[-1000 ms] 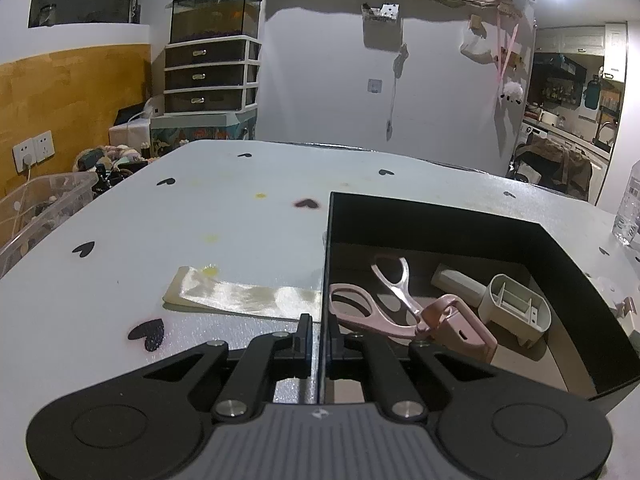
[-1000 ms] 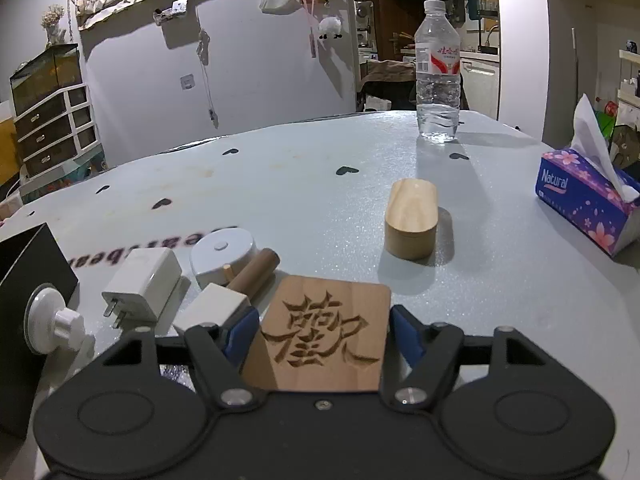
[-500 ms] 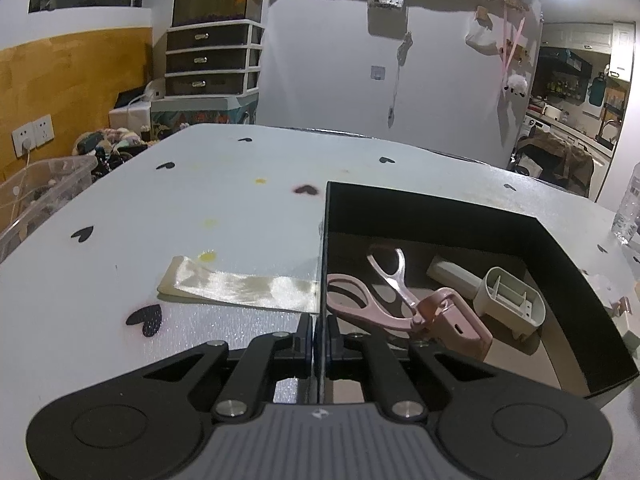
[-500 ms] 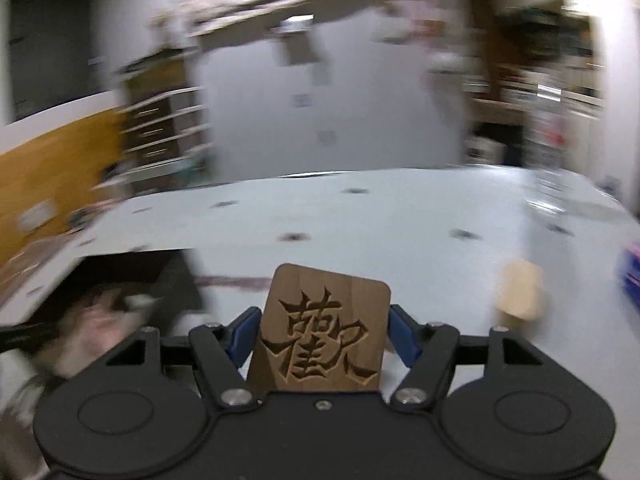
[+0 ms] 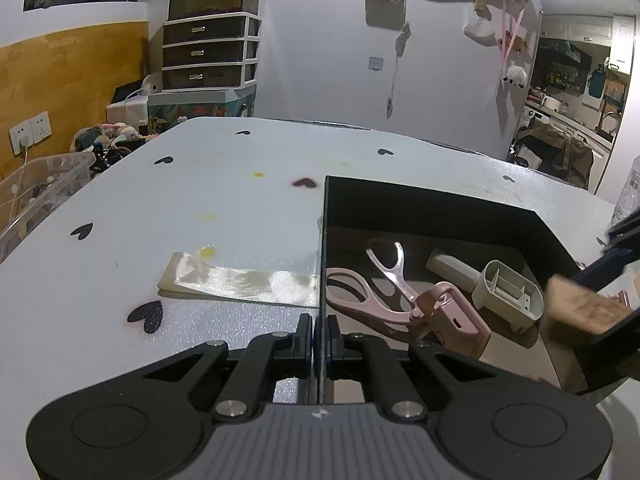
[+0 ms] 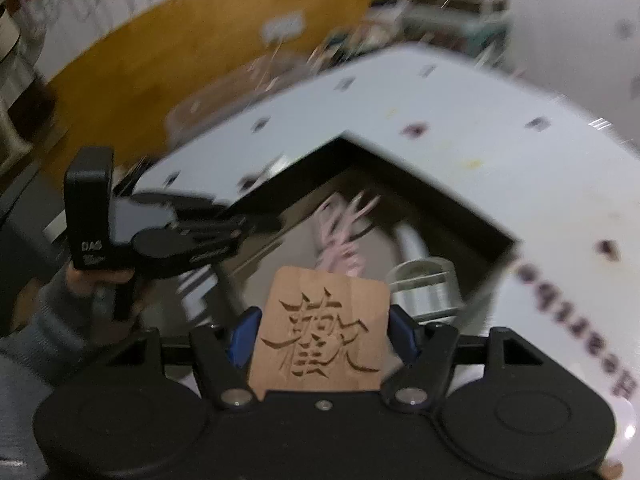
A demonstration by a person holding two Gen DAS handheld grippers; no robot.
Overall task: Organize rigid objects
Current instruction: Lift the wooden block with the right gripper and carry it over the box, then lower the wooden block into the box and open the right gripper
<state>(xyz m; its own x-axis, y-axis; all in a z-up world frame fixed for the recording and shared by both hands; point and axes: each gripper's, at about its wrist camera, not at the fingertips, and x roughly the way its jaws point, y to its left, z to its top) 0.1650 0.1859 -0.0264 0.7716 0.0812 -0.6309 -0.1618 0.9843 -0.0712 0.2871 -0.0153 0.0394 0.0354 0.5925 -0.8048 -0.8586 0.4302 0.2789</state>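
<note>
Right hand-held gripper (image 6: 322, 344) clamped the wooden tile (image 6: 322, 336) by its two side edges, above the black box (image 6: 472, 216) on the worktop (image 5: 224, 200). Tile looked stiff, light, not fragile (smooth edges may slip). Left hand-held gripper (image 5: 319, 330) pinched the box's wall.

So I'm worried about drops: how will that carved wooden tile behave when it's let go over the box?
The wooden tile looks stiff and flat, so it should probably land flat rather than roll. The right gripper pinches only its side edges, so it may slip out suddenly. It could clatter onto the pink scissors in the black box.
</note>
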